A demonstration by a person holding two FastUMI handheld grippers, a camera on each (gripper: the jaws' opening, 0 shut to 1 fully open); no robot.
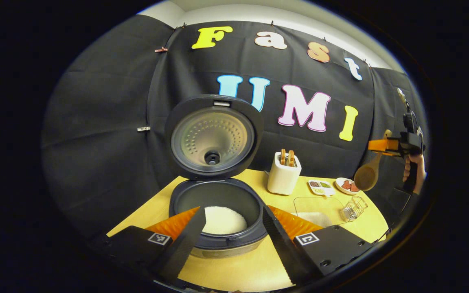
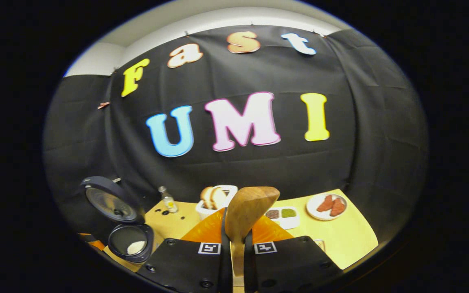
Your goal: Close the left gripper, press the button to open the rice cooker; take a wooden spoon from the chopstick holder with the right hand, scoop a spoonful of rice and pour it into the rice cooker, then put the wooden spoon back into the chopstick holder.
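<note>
Holding our right gripper raised above the table, we clamp the wooden spoon; our left gripper spreads wide before the open rice cooker.

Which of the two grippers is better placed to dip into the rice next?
The right gripper, most likely: it already clamps the wooden spoon by the handle. The left gripper is open and holds nothing, facing the open rice cooker.
</note>
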